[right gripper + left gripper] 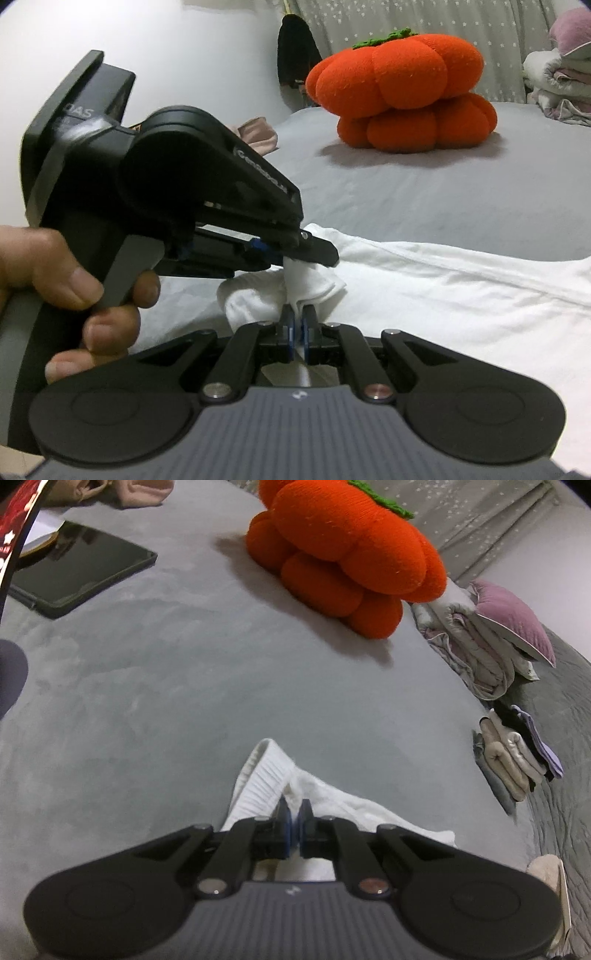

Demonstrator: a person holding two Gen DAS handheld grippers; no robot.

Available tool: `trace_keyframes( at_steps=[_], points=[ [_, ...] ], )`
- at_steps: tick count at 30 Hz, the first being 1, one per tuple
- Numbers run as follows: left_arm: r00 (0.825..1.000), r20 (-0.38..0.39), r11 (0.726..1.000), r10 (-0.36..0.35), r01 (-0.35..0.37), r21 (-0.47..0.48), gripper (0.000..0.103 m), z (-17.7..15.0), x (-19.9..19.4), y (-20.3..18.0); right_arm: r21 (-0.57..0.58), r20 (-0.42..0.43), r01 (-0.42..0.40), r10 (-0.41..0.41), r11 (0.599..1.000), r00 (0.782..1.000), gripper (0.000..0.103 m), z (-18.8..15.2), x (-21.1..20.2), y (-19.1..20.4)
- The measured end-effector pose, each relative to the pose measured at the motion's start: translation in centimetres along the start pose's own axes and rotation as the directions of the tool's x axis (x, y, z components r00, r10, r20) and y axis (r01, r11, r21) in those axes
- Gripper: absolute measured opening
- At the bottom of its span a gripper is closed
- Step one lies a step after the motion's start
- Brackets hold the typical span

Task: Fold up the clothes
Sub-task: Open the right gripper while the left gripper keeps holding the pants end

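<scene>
A white garment [461, 288] lies spread over the grey bed cover, running to the right in the right wrist view. My left gripper [294, 805] is shut on a ribbed white edge of the garment [266, 775], low over the cover. In the right wrist view, my right gripper [298, 314] is shut on a bunched fold of the same white cloth. The left gripper [325, 254], held by a person's hand [74, 291], pinches the cloth just above and left of it. Both grips sit close together on the same bunch.
An orange pumpkin-shaped plush cushion [351, 557] sits at the back of the bed. A dark tablet [77, 572] lies at the far left. Folded bedding with a mauve pillow [495, 642] and a small stack of folded clothes [517, 760] stand at the right edge.
</scene>
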State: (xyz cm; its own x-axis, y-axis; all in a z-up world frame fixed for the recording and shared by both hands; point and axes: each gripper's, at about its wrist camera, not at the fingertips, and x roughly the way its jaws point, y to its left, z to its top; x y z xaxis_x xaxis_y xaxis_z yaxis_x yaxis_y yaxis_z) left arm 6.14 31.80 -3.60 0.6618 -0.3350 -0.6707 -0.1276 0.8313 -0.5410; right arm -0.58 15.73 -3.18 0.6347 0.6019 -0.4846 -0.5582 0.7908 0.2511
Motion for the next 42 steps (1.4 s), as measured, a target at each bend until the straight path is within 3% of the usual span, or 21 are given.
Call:
trace_keyframes(
  at_steps=[3, 12, 16, 19, 20, 24, 28, 34, 37, 38, 40, 42],
  points=[
    [1.000, 0.009, 1.000, 0.006, -0.007, 0.002, 0.005, 0.1, -0.4, -0.1, -0.025, -0.005, -0.036, 0.036, 0.999, 0.999, 0.016, 0.0, -0.2, 0.3],
    [0.995, 0.098, 0.999, -0.005, 0.010, -0.051, 0.009, 0.7, -3.1, 1.3, -0.175, -0.080, -0.204, 0.193, 0.963, 0.978, 0.016, 0.0, -0.3, 1.9],
    [0.993, 0.105, 0.997, -0.045, 0.052, -0.060, 0.009, 0.9, -3.6, 1.6, -0.213, -0.108, -0.207, 0.188, 0.955, 0.976, 0.018, 0.2, -2.1, 1.4],
    [0.990, 0.104, 0.995, -0.097, 0.099, -0.016, 0.009, 0.5, -3.8, 0.7, -0.228, -0.105, -0.179, 0.159, 0.957, 0.982, 0.031, 0.2, -4.6, 0.1],
    [0.988, 0.099, 0.993, -0.118, 0.117, 0.014, 0.009, 0.4, -3.7, 0.1, -0.234, -0.099, -0.166, 0.147, 0.958, 0.984, 0.041, 0.2, -5.5, -0.3],
    [0.988, 0.051, 0.981, -0.143, 0.134, 0.142, 0.009, -0.7, -2.9, -2.3, -0.261, -0.054, -0.080, 0.068, 0.962, 0.996, 0.043, -0.2, -9.2, -3.1],
    [0.996, 0.002, 0.969, -0.094, 0.091, 0.231, 0.014, -1.9, -1.2, -3.8, -0.273, -0.052, 0.004, -0.019, 0.962, 0.998, 0.043, -0.8, -11.6, -6.5],
    [1.000, 0.028, 0.963, 0.011, -0.018, 0.270, 0.016, -2.7, 0.7, -3.5, -0.264, -0.081, 0.069, -0.093, 0.962, 0.992, 0.043, -1.2, -12.2, -11.4],
    [0.996, 0.085, 0.971, 0.022, -0.041, 0.237, 0.015, -2.5, 0.6, -2.4, -0.273, -0.094, 0.105, -0.135, 0.956, 0.986, 0.043, -1.2, -11.6, -14.4],
    [0.995, 0.097, 0.973, 0.027, -0.049, 0.227, 0.010, -2.6, 0.6, -2.1, -0.272, -0.095, 0.118, -0.149, 0.955, 0.984, 0.043, -1.4, -11.5, -15.3],
    [0.993, 0.111, 0.978, 0.029, -0.051, 0.201, 0.003, -2.6, 0.5, -1.4, -0.251, -0.087, 0.128, -0.154, 0.960, 0.984, 0.051, -1.3, -11.0, -17.1],
    [0.993, 0.122, 0.982, 0.006, -0.029, 0.186, 0.003, -2.8, 0.3, -0.6, -0.225, -0.086, 0.122, -0.145, 0.967, 0.986, 0.052, -0.8, -11.3, -18.4]
  ],
)
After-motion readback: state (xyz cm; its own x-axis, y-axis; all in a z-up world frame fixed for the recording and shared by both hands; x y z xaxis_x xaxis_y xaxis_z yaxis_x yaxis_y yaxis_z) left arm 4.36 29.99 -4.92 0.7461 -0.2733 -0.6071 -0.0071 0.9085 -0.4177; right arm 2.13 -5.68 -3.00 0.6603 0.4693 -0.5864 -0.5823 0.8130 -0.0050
